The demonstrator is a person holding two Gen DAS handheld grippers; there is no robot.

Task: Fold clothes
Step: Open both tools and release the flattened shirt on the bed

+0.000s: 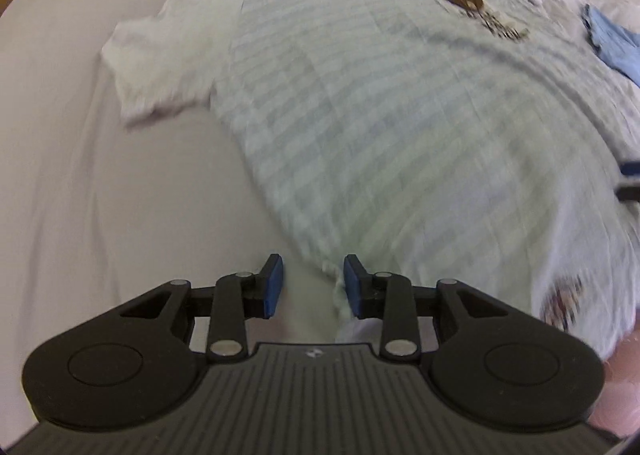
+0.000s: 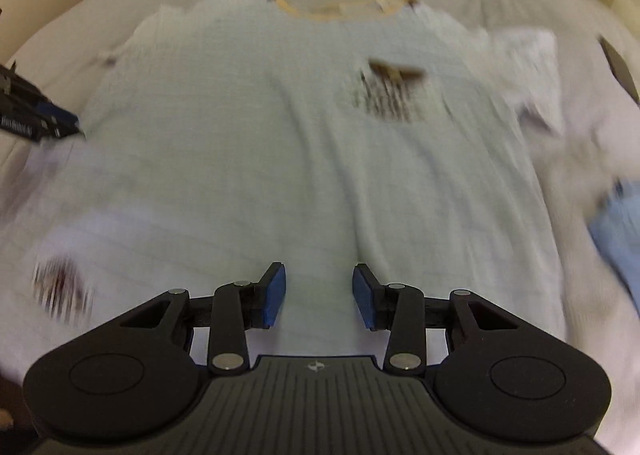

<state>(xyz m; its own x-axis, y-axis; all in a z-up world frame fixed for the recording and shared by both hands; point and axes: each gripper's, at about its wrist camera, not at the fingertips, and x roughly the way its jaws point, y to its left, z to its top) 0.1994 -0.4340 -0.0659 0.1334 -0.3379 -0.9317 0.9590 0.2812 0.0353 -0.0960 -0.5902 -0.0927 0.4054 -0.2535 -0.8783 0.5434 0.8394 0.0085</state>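
A shirt [image 1: 392,127] is lying flat on the bed [image 1: 60,175], collar toward the far edge. The left gripper [image 1: 313,281] is being held part open astride the hem corner, seemingly unpinched; the right gripper [image 2: 319,295] is hovering empty, part open. Both hem corners are next to be gripped.

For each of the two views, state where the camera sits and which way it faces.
Left wrist: rides on the left gripper, angled down over the T-shirt's lower left corner, facing the collar; its jaws stand apart.
Right wrist: rides on the right gripper, above the hem, facing the collar; jaws apart, the left gripper's tip shows at the left edge.
Both share: the T-shirt, its chest print, the blue cloth, the bed sheet.
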